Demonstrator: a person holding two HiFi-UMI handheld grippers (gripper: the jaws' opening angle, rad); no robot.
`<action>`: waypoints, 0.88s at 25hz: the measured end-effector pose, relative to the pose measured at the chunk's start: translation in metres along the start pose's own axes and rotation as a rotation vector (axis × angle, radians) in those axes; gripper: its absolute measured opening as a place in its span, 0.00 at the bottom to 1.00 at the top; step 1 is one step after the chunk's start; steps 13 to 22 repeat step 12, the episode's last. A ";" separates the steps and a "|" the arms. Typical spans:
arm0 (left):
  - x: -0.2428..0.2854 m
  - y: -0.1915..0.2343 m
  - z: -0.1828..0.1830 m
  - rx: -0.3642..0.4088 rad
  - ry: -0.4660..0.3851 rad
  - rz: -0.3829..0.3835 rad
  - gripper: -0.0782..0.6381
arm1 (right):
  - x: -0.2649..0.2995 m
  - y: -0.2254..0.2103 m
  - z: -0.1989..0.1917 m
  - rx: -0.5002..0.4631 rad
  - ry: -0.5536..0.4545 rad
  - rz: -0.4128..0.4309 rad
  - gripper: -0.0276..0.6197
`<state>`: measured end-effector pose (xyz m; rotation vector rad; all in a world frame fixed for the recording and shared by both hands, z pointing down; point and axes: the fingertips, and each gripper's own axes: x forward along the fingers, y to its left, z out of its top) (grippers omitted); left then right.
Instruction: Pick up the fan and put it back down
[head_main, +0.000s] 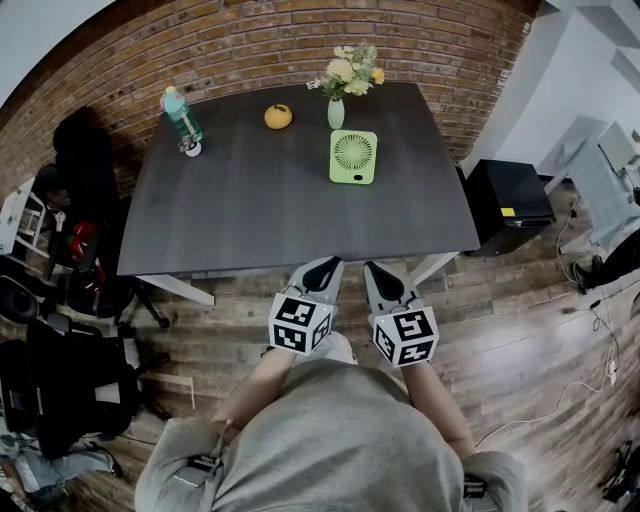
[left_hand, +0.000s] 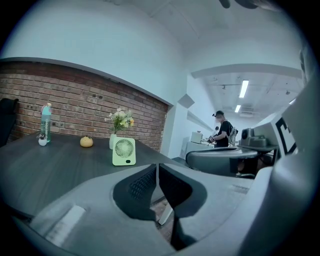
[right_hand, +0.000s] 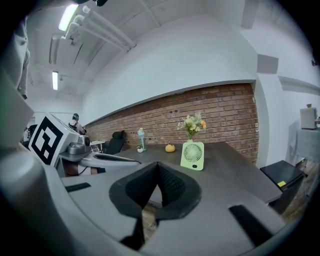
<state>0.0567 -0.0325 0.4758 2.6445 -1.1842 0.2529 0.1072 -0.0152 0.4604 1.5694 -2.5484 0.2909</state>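
Upper left on the table stands a bottle, contents unclear. An orange sits at top centre. Right of it, a vase holds flowers; the fan stands upright just below it. At lower centre, the left gripper and right gripper have jaws pressed together, empty.

Matt grey plastic on the shells of the left gripper and right gripper; black pads finely dimpled, rubbery in look. Ahead of both, over the worktop: dark wood grain, smooth and matt. Far ahead of the right gripper, on the fan: smooth pale-green plastic with a faint sheen. Beyond the worktop's far edge: rough red brick wall, matt. Below the grippers: glossy wood-plank floor. Behind them: soft grey cloth top on the person.
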 end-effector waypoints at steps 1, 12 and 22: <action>0.000 0.000 0.000 0.002 0.000 -0.001 0.15 | 0.000 0.000 0.001 0.000 -0.002 -0.002 0.05; -0.006 0.005 0.001 0.017 -0.004 -0.001 0.15 | 0.003 0.004 0.006 0.004 -0.022 -0.011 0.05; -0.006 0.005 0.001 0.017 -0.004 -0.001 0.15 | 0.003 0.004 0.006 0.004 -0.022 -0.011 0.05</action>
